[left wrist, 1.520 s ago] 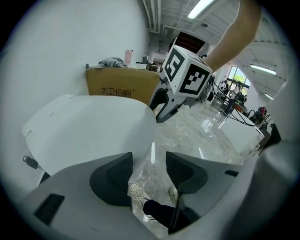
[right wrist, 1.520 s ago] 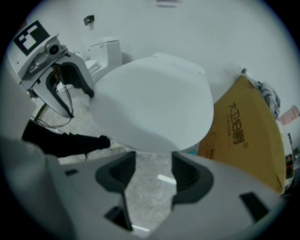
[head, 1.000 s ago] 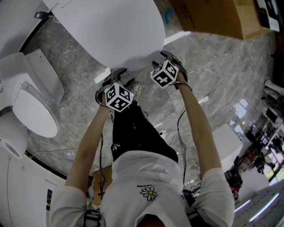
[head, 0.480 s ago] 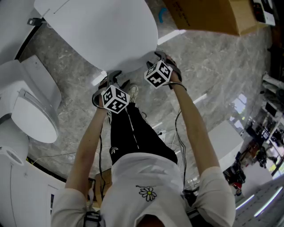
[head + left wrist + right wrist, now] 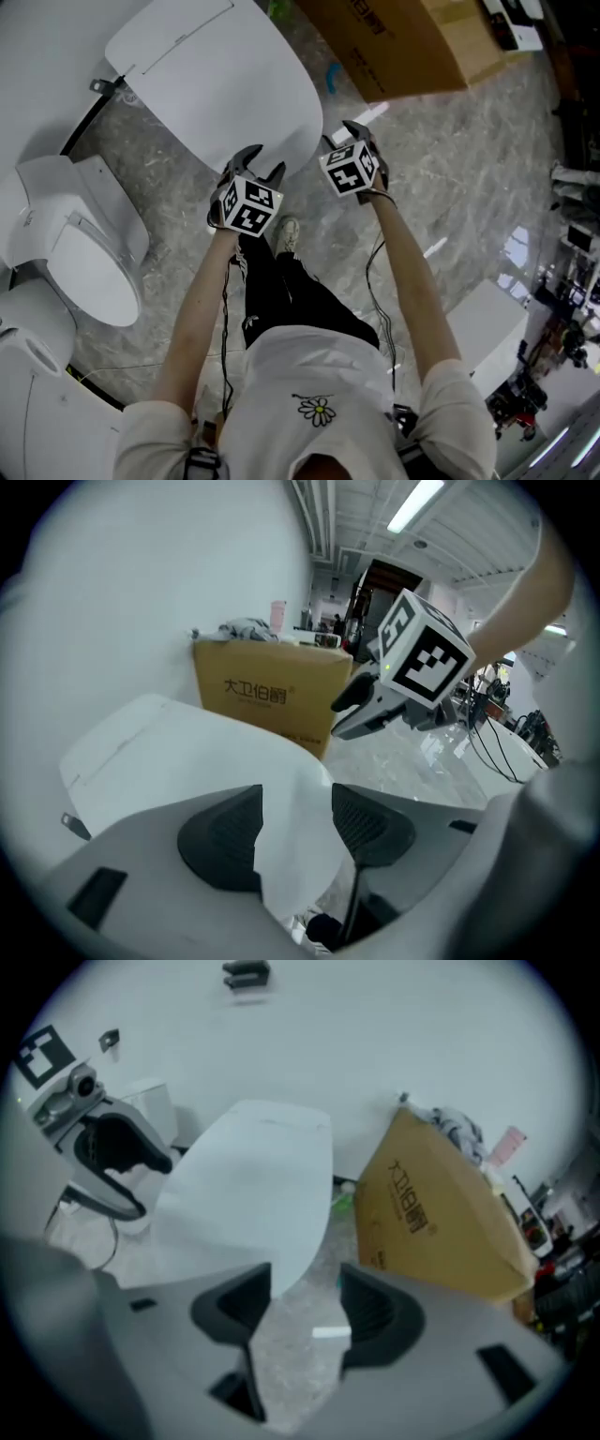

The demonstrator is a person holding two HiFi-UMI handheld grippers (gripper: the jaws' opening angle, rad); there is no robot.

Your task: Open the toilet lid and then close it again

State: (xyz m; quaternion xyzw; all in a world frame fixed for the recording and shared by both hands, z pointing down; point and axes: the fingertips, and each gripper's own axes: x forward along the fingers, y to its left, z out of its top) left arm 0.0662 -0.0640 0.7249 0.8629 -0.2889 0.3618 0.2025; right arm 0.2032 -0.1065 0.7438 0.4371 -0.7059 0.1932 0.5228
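Since a second ago both my grippers have risen at the front rim of the toilet lid (image 5: 225, 84): left gripper (image 5: 262, 161) jaws spread astride that rim, right gripper (image 5: 345, 134) jaws spread, empty, just beside it, so I judge the unclamped lid may slip off and slam down.

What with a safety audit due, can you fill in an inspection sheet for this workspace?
Surface: grey veined stone floor.
Job's things: white oval plastic toilet lid, its front edge by the grippers.
Clutter: brown cardboard box past the lid.
Grippers: left gripper open, lid edge showing between its jaws; right gripper open, only floor between its jaws.
Cables: thin black cables run down both forearms.
Surroundings: second white toilet at left; white boxy unit at right.
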